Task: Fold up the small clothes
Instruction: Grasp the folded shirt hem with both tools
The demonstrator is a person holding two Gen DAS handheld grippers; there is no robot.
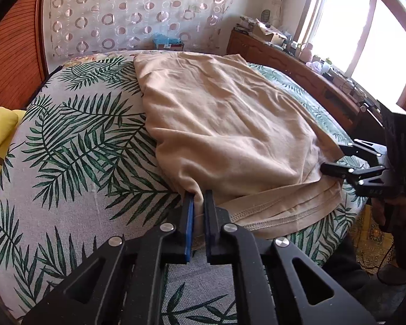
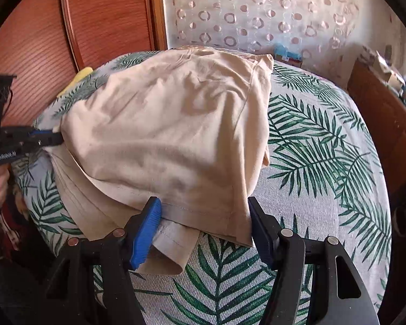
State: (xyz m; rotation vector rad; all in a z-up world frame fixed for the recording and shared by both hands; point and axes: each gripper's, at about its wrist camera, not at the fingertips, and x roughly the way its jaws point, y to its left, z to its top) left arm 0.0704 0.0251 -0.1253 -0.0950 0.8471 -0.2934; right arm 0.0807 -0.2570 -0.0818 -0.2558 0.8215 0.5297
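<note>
Beige garment (image 1: 224,124): one, pinched by left tool (image 1: 199,197).

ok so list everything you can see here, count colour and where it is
garment: one, beige, folded over on the bed, hem toward the cameras
bed cover: one, white with green leaf print, under the garment
yellow cloth: one, at the bed's left edge
curtain: one, white with ring pattern, behind the bed
wooden panel: reddish brown, beside the curtain
wooden sideboard: one, brown, cluttered top, under the window
window: one, bright, far right
left tongs: black with blue pads, shut on the garment's near edge
right tongs: black with blue pads, open, straddling the garment's corner
</note>
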